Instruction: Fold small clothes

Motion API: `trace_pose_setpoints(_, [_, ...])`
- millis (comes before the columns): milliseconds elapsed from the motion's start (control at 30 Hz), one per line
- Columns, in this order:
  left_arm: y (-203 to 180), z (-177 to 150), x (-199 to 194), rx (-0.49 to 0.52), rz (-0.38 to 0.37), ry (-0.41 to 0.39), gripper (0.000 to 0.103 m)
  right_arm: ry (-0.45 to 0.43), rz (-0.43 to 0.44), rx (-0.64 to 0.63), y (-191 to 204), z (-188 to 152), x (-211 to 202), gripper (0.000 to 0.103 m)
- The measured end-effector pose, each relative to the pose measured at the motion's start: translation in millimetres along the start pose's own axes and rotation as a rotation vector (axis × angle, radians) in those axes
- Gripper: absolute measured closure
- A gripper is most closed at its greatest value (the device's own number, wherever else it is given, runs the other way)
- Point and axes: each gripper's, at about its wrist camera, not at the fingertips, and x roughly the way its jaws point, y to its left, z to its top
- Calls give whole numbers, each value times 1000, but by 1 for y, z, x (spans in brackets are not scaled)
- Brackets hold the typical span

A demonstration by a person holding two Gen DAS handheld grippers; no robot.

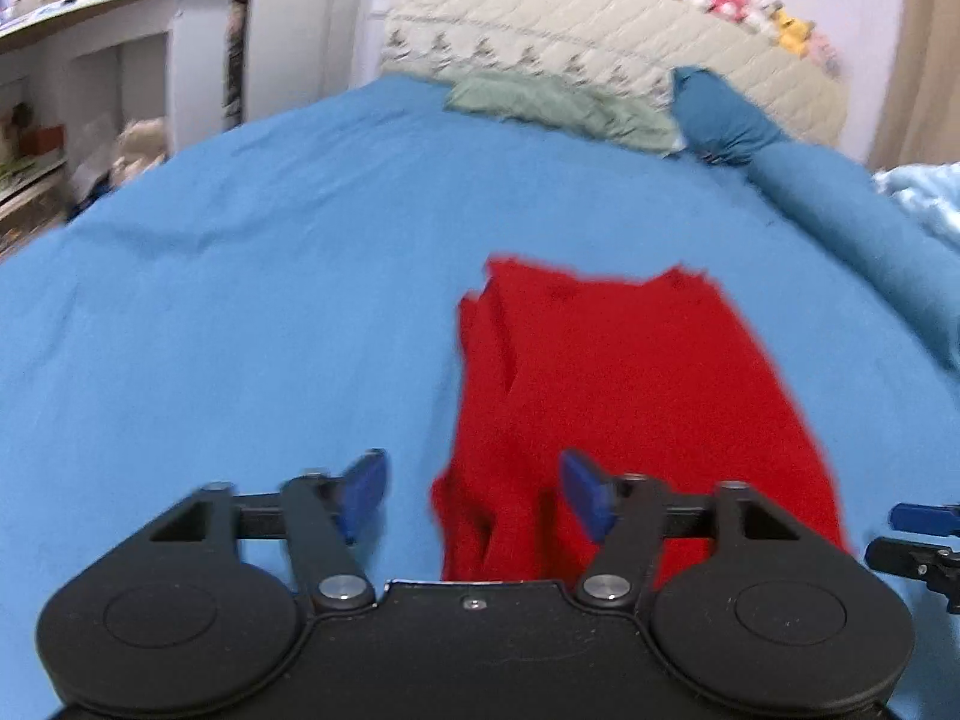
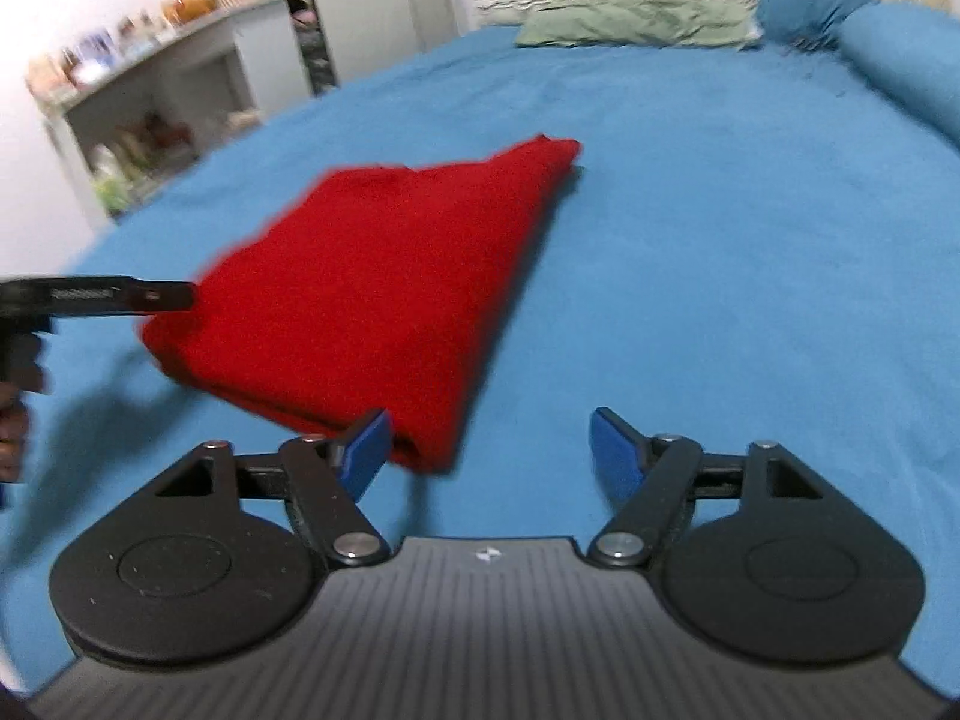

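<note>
We look over a bed covered by a blue sheet point(image 1: 240, 276), which fills most of both views. A folded red garment point(image 1: 630, 384) lies flat on it, just ahead of the left gripper point(image 1: 474, 495) and ahead and left of the right gripper point(image 2: 489, 450). Far beyond both claws, by the quilted headboard point(image 1: 570, 30), a pale green pillow point(image 1: 558, 105) and a darker blue pillow point(image 1: 726, 114) rest side by side on the sheet.

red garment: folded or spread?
Folded. The red garment lies doubled on the blue bedsheet, with stacked layers along its edge.
</note>
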Motion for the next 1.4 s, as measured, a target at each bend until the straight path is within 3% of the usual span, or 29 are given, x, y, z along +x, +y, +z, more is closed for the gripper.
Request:
trace_pose_setpoints(67, [-2, 23, 9, 10, -31, 25, 7, 11, 57, 61, -11, 26, 0, 4])
trace_pose_setpoints(233, [7, 61, 58, -86, -127, 132, 7, 121, 198, 253, -39, 81, 39, 0])
trace_pose_setpoints(333, [6, 64, 86, -93, -148, 205, 11, 173, 175, 291, -44, 96, 73, 0])
trace_pose_setpoints(500, [6, 55, 106, -108, -183, 259, 32, 199, 165, 320, -42, 97, 116, 2])
trace_pose_setpoints(567, [7, 53, 109, -123, -213, 268, 42, 192, 174, 310, -38, 94, 121, 17])
trace_pose_setpoints(600, [7, 53, 110, -131, -228, 271, 55, 190, 184, 309, -37, 93, 125, 34])
trace_pose_setpoints(700, [8, 57, 104, -154, -252, 267, 76, 181, 186, 306, -30, 92, 129, 54])
trace_pose_setpoints(733, [6, 58, 100, -155, -248, 261, 77, 169, 185, 295, -27, 93, 125, 61])
trace_pose_setpoints(867, [-12, 68, 65, -119, -262, 212, 79, 128, 196, 289, -21, 102, 95, 64])
trace_pose_setpoints(1067, [-69, 62, -22, -92, -301, 166, 80, 74, 196, 254, -28, 99, -8, 64])
trace_pose_setpoints(1167, [-103, 38, -52, -79, -341, 180, 79, 69, 163, 248, -39, 73, -66, 64])
trace_pose_setpoints(1267, [-127, 4, -53, -85, -348, 235, 79, 87, 112, 269, -54, 36, -98, 64])
trace_pose_setpoints(1400, [-157, -42, -38, 4, -268, 341, 77, 89, 48, 313, -74, -20, -107, 63])
